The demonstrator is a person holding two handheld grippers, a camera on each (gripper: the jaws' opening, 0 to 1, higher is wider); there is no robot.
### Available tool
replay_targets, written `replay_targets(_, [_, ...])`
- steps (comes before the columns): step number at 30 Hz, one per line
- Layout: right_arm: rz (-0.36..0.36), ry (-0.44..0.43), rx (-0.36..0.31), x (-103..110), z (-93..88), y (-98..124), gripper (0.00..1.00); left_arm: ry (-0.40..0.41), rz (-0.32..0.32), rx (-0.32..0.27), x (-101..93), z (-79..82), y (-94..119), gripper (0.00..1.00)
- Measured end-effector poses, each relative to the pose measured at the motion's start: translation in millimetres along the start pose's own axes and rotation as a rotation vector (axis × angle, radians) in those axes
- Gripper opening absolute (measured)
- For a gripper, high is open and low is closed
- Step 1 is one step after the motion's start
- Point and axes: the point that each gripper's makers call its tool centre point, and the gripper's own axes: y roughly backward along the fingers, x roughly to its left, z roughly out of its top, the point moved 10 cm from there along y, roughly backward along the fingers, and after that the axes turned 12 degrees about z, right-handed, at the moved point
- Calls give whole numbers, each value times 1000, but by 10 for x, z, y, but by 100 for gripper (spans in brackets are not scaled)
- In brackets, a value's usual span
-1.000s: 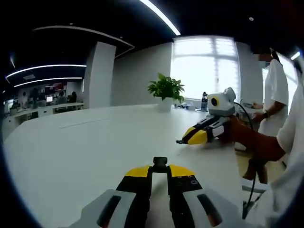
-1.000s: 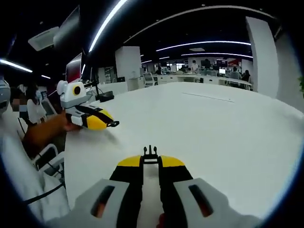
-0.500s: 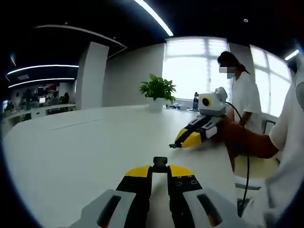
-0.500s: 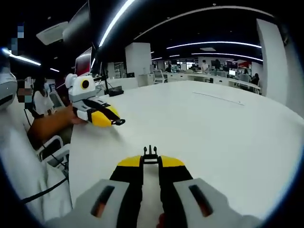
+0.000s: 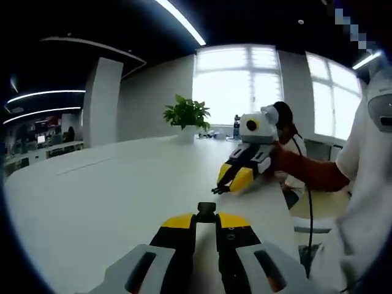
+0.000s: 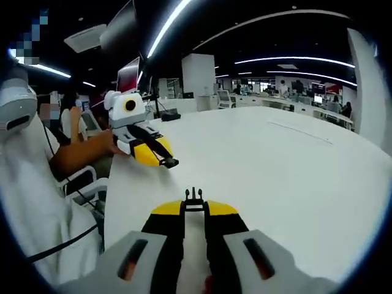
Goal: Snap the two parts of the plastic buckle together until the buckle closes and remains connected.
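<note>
My left gripper (image 5: 206,219) is shut on a black buckle part (image 5: 206,210) that sticks out past its yellow tips, above the white table (image 5: 104,184). The right gripper (image 5: 224,186) comes in from the right, held by a hand, with a small black piece at its tip. In the right gripper view my right gripper (image 6: 194,209) is shut on the pronged black buckle part (image 6: 194,197). The left gripper (image 6: 166,162) comes in from the left, carrying its black part (image 6: 171,163). The two parts are apart, a short way from each other.
A potted plant (image 5: 187,114) and a bottle (image 5: 236,126) stand at the table's far edge by the window. A person in white (image 5: 367,177) is at the right. Another person (image 6: 67,116) sits behind on the left. Desks and monitors (image 6: 294,98) line the room's far side.
Each gripper now looms larger and nearer the middle of the other's view; the two buckle parts have drawn closer together. Both grippers remain shut on their parts.
</note>
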Motion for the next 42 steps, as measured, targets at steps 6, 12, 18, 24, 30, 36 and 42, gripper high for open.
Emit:
replay_targets(6, [76, 49, 26, 72, -4, -39, 13, -16, -68, 23, -44, -17, 14, 12])
replay_targets(12, [131, 62, 25, 90, -4, -56, 13, -45, -95, 52, -87, -55, 11, 12])
replay_targets(18, [229, 100, 42, 167, -19, -94, 13, -84, -147, 78, -153, -95, 16, 12])
replay_targets(24, [271, 124, 46, 212, -17, -118, 13, -90, -192, 74, -199, -103, 35, 12])
replay_targets(30, [292, 140, 60, 216, -27, -128, 13, -118, -206, 100, -240, -132, 25, 12])
replay_targets(36, [307, 157, 93, 213, -31, -173, 13, -121, -210, 105, -239, -141, 17, 12])
replay_targets(42, [313, 152, 88, 139, -9, -206, 13, -118, -204, 103, -164, -134, -35, 12])
